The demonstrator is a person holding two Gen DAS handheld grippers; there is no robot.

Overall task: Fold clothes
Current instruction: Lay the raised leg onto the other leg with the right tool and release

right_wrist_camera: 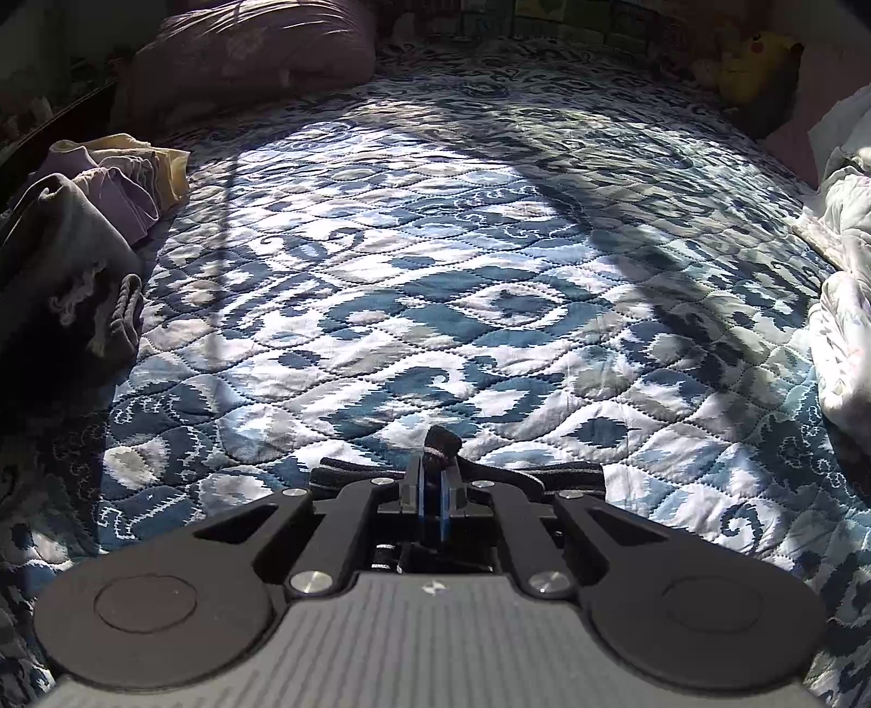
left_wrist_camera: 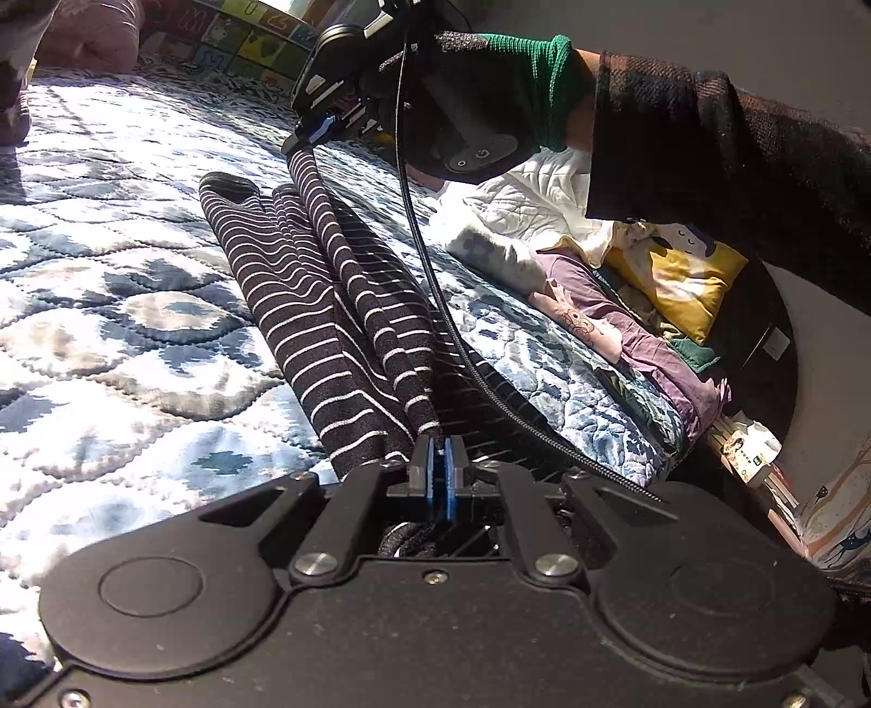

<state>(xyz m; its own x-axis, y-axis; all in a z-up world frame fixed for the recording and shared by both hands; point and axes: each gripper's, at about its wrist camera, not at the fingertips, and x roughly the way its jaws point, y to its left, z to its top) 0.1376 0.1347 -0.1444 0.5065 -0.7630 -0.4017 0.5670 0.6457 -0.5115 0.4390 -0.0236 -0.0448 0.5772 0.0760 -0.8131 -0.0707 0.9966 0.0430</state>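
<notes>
A black garment with thin white stripes (left_wrist_camera: pixel 321 305) is stretched above the blue-and-white quilt (left_wrist_camera: pixel 109 305) between both grippers. My left gripper (left_wrist_camera: pixel 440 452) is shut on its near edge, with the cloth bunched between the blue pads. In the left wrist view the right gripper (left_wrist_camera: pixel 316 130) is shut on the far end, held by a hand in a green-cuffed glove (left_wrist_camera: pixel 522 81). In the right wrist view my right gripper (right_wrist_camera: pixel 434 479) pinches a small fold of the striped garment (right_wrist_camera: pixel 442 442); the rest hangs hidden below it.
A white quilted cover (left_wrist_camera: pixel 539 207), a purple garment (left_wrist_camera: pixel 626 316) and a yellow cushion (left_wrist_camera: pixel 686 272) lie along the bed's right side. A pile of grey and lilac clothes (right_wrist_camera: pixel 81 218) sits at the left, a mauve pillow (right_wrist_camera: pixel 256 49) at the head.
</notes>
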